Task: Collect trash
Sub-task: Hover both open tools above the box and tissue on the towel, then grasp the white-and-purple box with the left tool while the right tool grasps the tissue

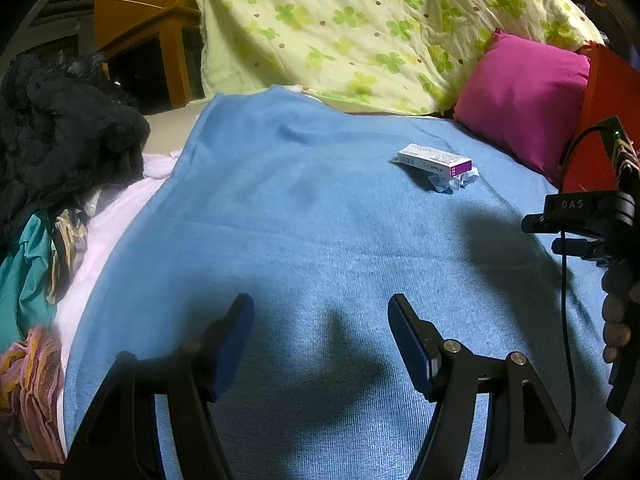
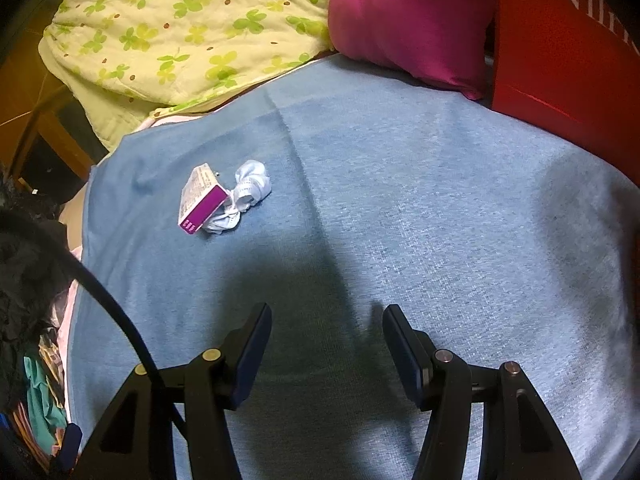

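Hovering pre-pick: left gripper (image 1: 322, 344) and right gripper (image 2: 326, 350) both hung parted, empty, above blue blanket (image 2: 400, 200). Trash — purple-and-white carton (image 2: 200, 202) touching crumpled wrapper (image 2: 246, 196) — lay ahead, ungrasped. Next: reach, straddle 1 piece, close.

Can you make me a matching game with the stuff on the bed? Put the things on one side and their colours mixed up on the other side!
Things:
1. pillow
2. blanket
3. quilt
4. small carton

Colours:
A. pale yellow with green clovers
B. white with a purple end
C. magenta
D. blue

Right pairs: 1-C, 2-D, 3-A, 4-B.

The small carton lies on the blanket right against a crumpled white wrapper, and the pillow leans beside the quilt at the far end.
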Motion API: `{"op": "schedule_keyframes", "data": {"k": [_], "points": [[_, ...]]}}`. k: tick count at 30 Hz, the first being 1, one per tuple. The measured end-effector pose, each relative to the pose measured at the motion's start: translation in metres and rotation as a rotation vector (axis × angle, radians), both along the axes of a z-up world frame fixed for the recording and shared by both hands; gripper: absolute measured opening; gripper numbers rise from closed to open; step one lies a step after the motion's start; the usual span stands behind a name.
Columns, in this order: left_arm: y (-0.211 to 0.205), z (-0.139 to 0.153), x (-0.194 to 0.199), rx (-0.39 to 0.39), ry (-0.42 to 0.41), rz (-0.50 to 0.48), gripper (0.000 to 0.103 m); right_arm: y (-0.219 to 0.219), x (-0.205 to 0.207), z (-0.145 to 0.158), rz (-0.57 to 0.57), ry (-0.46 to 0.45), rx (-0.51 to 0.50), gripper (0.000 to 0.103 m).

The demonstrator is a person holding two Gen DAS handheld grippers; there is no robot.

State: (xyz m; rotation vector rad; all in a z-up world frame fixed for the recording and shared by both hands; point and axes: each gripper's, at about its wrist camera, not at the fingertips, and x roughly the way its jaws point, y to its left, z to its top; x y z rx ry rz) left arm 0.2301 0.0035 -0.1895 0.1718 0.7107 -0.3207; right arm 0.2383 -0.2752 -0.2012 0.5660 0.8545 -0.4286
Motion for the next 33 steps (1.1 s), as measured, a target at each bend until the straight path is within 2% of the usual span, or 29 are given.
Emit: {"op": "schedule_keyframes", "data": {"k": [13,19,22,27,33], "points": [[-0.008,-0.009,-0.001,0.045,0.011,0.006,0.07,-0.023,-0.021,-0.004,-0.016,-0.021,0.044,0.063],[-0.007,-0.013,0.002,0.066,0.018,0.039,0.07,-0.042,-0.044,-0.004,-0.001,-0.071,0.121,0.063],[-0.01,-0.014,0.004,0.061,0.031,0.049,0.07,-0.048,-0.051,-0.002,0.034,-0.099,0.154,0.063],[-0.024,-0.009,0.002,0.069,0.006,0.039,0.07,-0.055,-0.051,0.009,0.129,-0.172,0.156,0.063],[-0.045,0.003,0.027,0.012,0.025,-0.002,0.07,-0.069,-0.021,0.017,0.219,-0.257,0.22,0.063]]}}
